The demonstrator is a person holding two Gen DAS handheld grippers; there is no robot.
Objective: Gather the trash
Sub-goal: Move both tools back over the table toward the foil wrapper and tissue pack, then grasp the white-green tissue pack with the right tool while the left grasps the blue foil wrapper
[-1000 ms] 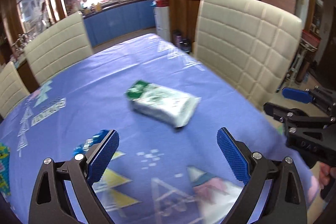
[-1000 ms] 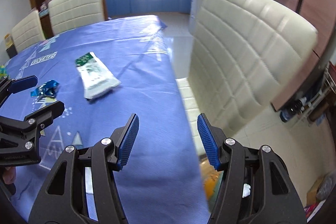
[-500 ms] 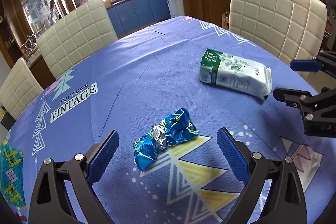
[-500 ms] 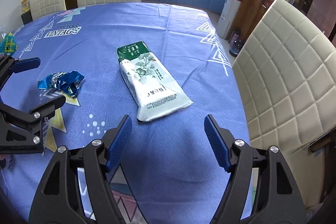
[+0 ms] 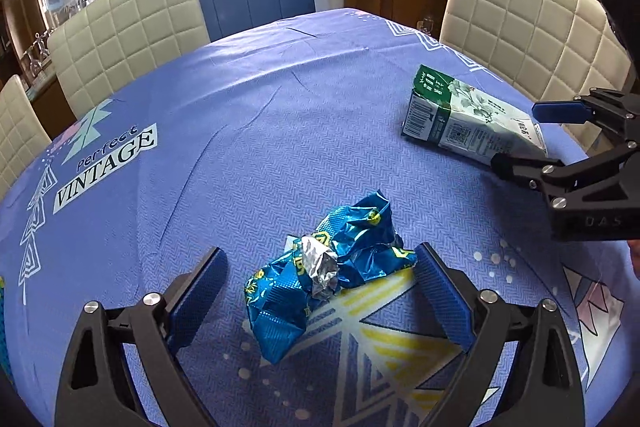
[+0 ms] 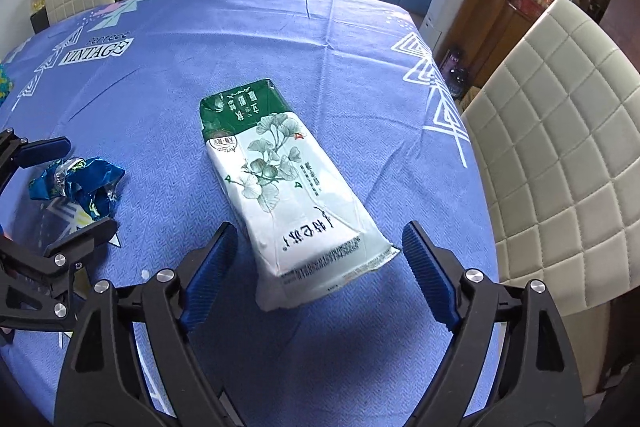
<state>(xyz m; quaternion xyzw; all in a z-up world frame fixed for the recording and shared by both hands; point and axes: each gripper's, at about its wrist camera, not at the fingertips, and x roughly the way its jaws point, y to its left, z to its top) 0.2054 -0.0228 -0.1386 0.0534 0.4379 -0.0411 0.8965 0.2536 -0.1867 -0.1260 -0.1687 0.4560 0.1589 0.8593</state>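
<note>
Foil wrapper (image 5: pixel 332 267), crumpled blue and silver, lies between the wide-open left gripper (image 5: pixel 320 291) pads. The right gripper (image 6: pixel 320 267), equally spread and empty, straddles a flattened green-white carton (image 6: pixel 280 183) on woven blue cloth (image 5: pixel 260 131).

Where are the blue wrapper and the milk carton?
blue wrapper (image 5: pixel 320 279), left wrist view, on its crumpled middle.
milk carton (image 6: pixel 288 195), right wrist view, on its printed top face.
</note>
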